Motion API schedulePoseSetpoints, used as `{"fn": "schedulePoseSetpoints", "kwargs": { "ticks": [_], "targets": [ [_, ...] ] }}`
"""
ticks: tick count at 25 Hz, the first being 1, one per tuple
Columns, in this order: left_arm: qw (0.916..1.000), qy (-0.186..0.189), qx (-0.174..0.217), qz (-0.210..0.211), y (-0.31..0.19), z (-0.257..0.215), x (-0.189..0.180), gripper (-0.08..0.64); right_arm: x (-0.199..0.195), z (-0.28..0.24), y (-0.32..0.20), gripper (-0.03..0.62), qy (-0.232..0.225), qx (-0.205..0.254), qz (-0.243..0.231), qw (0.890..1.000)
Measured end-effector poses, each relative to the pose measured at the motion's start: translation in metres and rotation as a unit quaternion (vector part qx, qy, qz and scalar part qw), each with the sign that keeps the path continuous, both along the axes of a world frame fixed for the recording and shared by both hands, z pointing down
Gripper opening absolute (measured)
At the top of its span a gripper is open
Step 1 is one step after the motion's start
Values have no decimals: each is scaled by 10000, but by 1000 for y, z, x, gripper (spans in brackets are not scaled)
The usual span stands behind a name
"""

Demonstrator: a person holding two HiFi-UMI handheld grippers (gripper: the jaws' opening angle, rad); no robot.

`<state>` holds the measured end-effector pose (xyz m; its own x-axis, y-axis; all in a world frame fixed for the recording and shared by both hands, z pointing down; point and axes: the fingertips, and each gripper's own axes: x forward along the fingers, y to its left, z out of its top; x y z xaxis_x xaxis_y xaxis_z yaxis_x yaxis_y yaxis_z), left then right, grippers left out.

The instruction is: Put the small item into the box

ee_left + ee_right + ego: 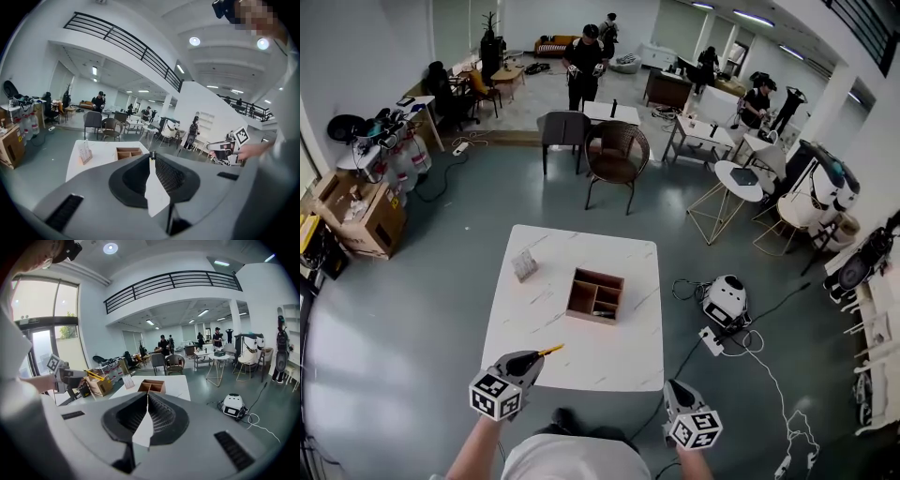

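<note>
Small yellow stick point(551, 351) sits clamped in left gripper point(535, 356) jaws (right gripper point(673, 384) jaws together, empty).

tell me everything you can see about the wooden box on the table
The wooden box is brown, square and open-topped, split by thin dividers into compartments. It sits flat on the white table, right of centre, apart from the card stand. Something dark lies inside along its near edge; what, I cannot tell.
</note>
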<state>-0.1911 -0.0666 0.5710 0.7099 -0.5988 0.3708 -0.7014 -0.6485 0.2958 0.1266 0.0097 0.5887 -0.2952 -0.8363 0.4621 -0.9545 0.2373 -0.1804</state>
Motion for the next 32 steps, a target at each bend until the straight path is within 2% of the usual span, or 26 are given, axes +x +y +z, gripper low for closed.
{"fn": "schedulePoseSetpoints", "kwargs": {
  "ticks": [14, 22, 25, 32],
  "targets": [
    [9993, -51, -169, 329, -20, 17, 23, 44, 9, 13, -8, 28, -57, -155, 242, 9996],
    [9995, -81, -173, 249, -49, 16, 45, 44, 21, 24, -51, 28, -164, -211, 2, 9996],
    [9993, -270, -117, 213, -61, 23, 54, 46, 23, 29, -72, 28, -192, -247, -164, 9994],
    [9981, -442, -386, 160, -78, 48, 81, 44, 28, 46, -109, 28, -230, -443, -522, 9974]
  ]
}}
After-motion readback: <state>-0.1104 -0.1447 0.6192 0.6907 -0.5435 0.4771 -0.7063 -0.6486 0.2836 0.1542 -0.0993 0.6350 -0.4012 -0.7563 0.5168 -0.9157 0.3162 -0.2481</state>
